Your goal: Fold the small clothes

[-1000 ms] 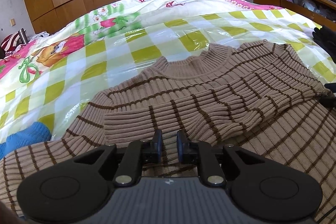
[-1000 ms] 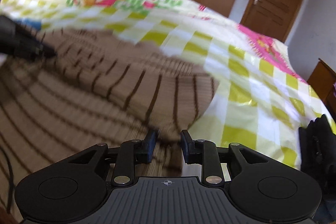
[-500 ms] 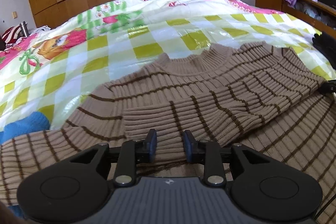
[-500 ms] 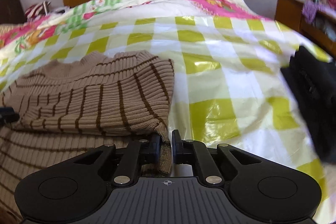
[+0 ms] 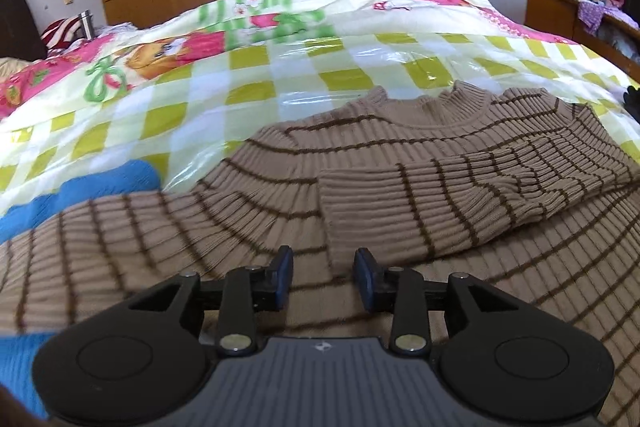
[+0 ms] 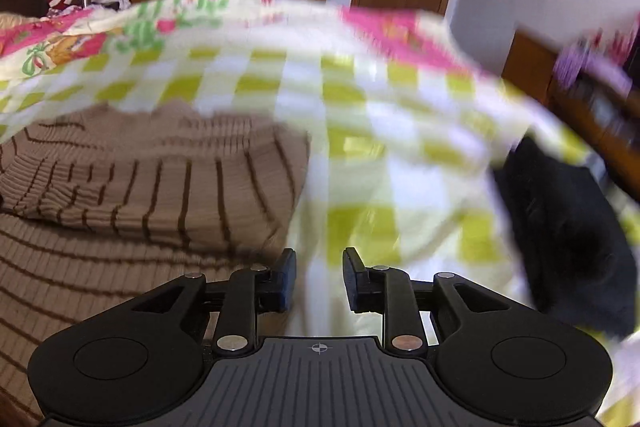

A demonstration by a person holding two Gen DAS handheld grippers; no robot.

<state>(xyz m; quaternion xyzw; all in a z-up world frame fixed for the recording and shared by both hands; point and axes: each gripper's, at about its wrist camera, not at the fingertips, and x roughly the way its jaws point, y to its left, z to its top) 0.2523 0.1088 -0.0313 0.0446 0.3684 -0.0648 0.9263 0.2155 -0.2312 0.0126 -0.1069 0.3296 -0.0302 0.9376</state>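
The tan ribbed knit sweater with thin dark brown stripes [image 5: 400,195] lies flat on the bed's yellow-green and white checked glossy cover [image 5: 248,83], one sleeve folded across its chest. A second ago the left gripper [image 5: 323,277] had its jaws nearly together at that sleeve's cuff; now they stand apart and are opening, the cuff edge lying just ahead of the gap with nothing pinched between the blue pads. The view has slid sideways, so a blue knitted cloth [image 5: 80,195] shows more at the sweater's near left. The right gripper [image 6: 319,275], half a second ago closed tight at the sweater's folded right edge, is also opening, with only bed cover between its fingers; the sweater [image 6: 160,187] lies to its left, apart from it. A black garment [image 6: 568,227] lies on the cover at right.
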